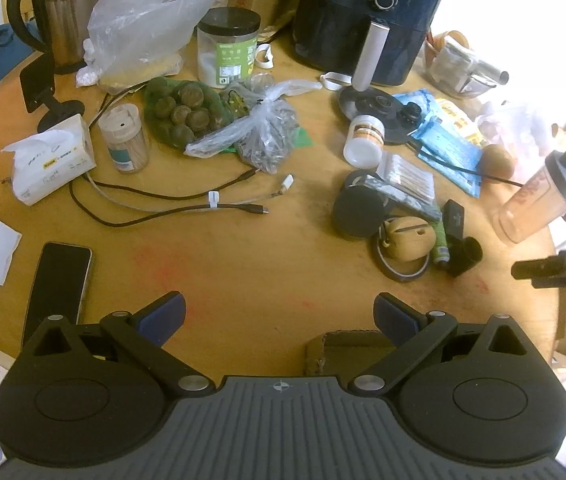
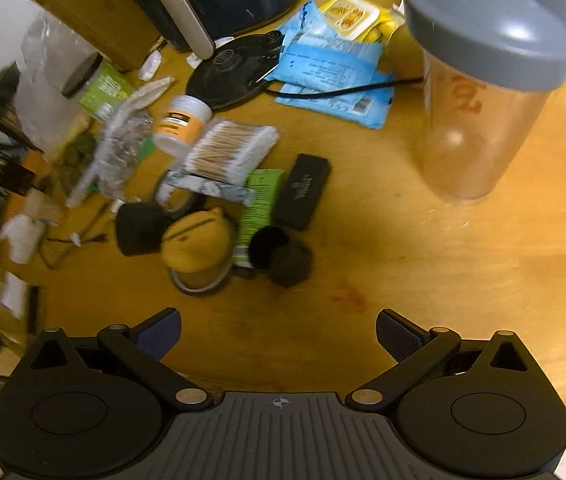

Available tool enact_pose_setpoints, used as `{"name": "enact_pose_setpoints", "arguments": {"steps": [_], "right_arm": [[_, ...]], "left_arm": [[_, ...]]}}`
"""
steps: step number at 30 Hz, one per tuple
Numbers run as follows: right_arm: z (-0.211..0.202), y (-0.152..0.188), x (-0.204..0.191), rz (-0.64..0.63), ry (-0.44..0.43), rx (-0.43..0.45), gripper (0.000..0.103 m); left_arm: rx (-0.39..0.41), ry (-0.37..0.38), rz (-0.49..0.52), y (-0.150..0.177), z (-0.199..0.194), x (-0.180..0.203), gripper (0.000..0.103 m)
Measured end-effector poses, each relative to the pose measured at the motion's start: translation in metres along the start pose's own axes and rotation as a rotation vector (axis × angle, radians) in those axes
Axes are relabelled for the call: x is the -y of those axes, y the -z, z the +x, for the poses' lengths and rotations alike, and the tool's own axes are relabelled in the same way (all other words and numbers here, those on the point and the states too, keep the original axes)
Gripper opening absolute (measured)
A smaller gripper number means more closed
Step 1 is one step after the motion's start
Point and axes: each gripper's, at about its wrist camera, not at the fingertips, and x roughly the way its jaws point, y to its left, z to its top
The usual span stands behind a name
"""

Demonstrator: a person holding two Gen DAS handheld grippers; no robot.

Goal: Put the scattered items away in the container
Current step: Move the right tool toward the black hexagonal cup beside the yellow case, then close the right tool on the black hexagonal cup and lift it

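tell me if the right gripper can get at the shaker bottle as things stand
Probably yes. The right gripper is open and empty, and the shaker bottle stands upright ahead to its right, with bare table between them and nothing crowding its near side.

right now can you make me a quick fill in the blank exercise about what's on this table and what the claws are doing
1. Both the left claw and the right claw are ____ and hold nothing.
2. The clear shaker bottle has a ____ lid.
3. The white pill bottle lies on its ____.
4. The phone lies with its dark screen facing ____.

Missing words: open; grey; side; up
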Motion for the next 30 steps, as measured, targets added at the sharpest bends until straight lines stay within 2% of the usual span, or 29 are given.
{"name": "enact_pose_setpoints", "arguments": {"steps": [5, 10, 13, 19, 25, 30], "right_arm": [[0.006, -0.004, 0.003, 0.027, 0.003, -0.026, 0.103], [0.014, -0.005, 0.008, 0.022, 0.064, -0.013, 0.103], [0.019, -0.003, 0.007, -0.035, 0.137, 0.012, 0.102], [0.029, 0.003, -0.004, -0.201, 0.248, 0.118, 0.1], [0.037, 0.005, -0.012, -0.286, 0.225, 0.184, 0.097], [0.048, 0.003, -0.021, -0.346, 0.206, 0.205, 0.092]], "left_arm": [[-0.001, 0.002, 0.001, 0.0, 0.0, 0.0, 0.102], [-0.002, 0.003, 0.0, 0.0, 0.001, 0.001, 0.102], [-0.002, 0.004, -0.002, 0.001, 0.001, 0.002, 0.102], [-0.007, 0.007, -0.006, 0.002, 0.002, 0.003, 0.102], [-0.008, 0.009, -0.008, 0.003, 0.002, 0.003, 0.102], [-0.013, 0.011, -0.017, 0.001, 0.003, -0.001, 0.102]]}}
